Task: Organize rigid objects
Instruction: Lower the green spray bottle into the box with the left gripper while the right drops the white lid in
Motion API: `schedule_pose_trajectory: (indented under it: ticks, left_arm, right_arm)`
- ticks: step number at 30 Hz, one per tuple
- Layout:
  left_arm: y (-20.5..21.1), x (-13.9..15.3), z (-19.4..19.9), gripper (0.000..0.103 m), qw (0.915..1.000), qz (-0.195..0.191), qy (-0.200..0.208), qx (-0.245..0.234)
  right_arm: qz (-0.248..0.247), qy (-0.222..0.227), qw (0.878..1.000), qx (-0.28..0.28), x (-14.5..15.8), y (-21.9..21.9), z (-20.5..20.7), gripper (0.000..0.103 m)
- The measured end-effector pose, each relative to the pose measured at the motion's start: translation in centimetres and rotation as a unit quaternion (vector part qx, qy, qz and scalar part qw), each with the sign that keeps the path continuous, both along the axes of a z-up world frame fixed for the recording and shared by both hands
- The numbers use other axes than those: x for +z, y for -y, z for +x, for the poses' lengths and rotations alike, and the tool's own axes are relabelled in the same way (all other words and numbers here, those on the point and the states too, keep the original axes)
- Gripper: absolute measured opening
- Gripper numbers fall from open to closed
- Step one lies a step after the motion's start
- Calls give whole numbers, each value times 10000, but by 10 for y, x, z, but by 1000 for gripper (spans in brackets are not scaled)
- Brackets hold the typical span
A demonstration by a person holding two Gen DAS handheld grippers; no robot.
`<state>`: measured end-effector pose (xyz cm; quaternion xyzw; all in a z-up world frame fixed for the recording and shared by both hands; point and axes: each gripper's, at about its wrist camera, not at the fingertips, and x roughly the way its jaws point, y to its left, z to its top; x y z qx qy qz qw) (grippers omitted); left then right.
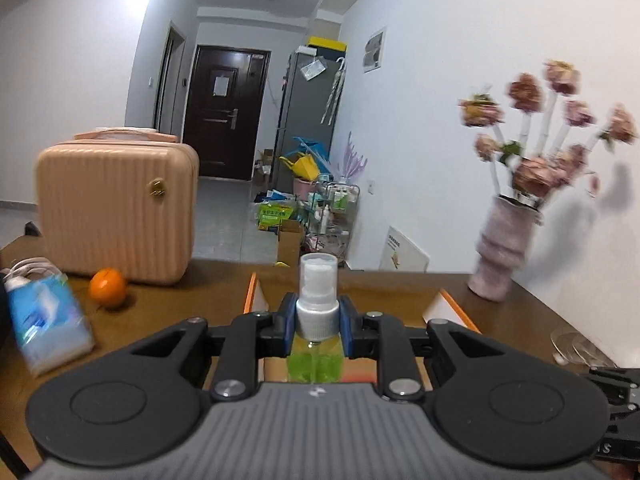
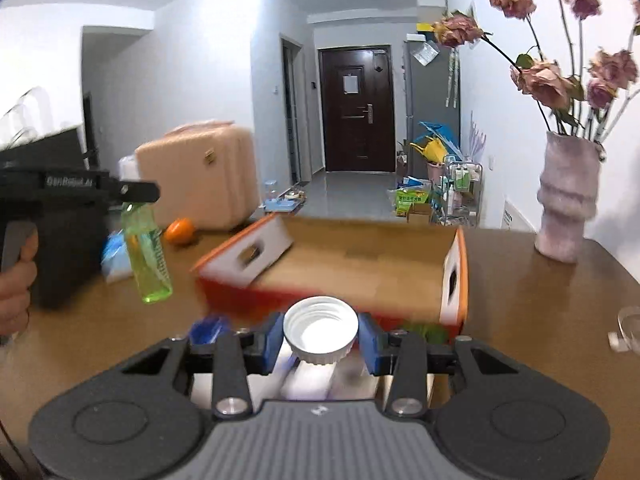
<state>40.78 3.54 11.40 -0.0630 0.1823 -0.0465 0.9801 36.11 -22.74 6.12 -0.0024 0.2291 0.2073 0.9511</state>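
My left gripper (image 1: pixel 317 322) is shut on the neck of a green spray bottle (image 1: pixel 317 356) with a white pump top, held upright above the table. In the right wrist view the same bottle (image 2: pixel 146 254) hangs from the left gripper (image 2: pixel 136 193) at the left, clear of the table. My right gripper (image 2: pixel 320 338) is shut on a white screw cap (image 2: pixel 320 330), open side facing the camera, just in front of an open orange cardboard box (image 2: pixel 454 276). The box flaps (image 1: pixel 452 308) show past the bottle in the left wrist view.
A pink suitcase (image 1: pixel 114 204), an orange (image 1: pixel 108 287) and a blue tissue pack (image 1: pixel 46 324) sit on the brown table at the left. A pink vase of roses (image 2: pixel 568 208) stands at the right by the wall. A clear glass object (image 2: pixel 628 328) lies at the right edge.
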Motion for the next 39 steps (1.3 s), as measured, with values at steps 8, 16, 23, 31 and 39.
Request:
schedule_pose_trajectory:
  ticks: [8, 16, 23, 31, 39]
  left_arm:
    - [10, -40, 180, 22, 9963, 375, -630, 444]
    - [20, -84, 244, 22, 9905, 767, -1084, 371]
    - [22, -86, 240, 41, 9904, 956, -974, 199]
    - [18, -58, 207, 69, 9911, 1000, -882, 57]
    - [1, -6, 116, 82, 9931, 920, -718, 62]
  right_arm:
    - [-313, -942, 9927, -684, -2, -15, 221, 39]
    - [-941, -1645, 9766, -1013, -53, -30, 321, 39]
    - [-1297, -1522, 9752, -949, -63, -42, 322, 53]
    - [-968, -1191, 9830, -1006, -44, -29, 305, 60]
    - [-752, -860, 9891, -927, 18, -7, 222, 70]
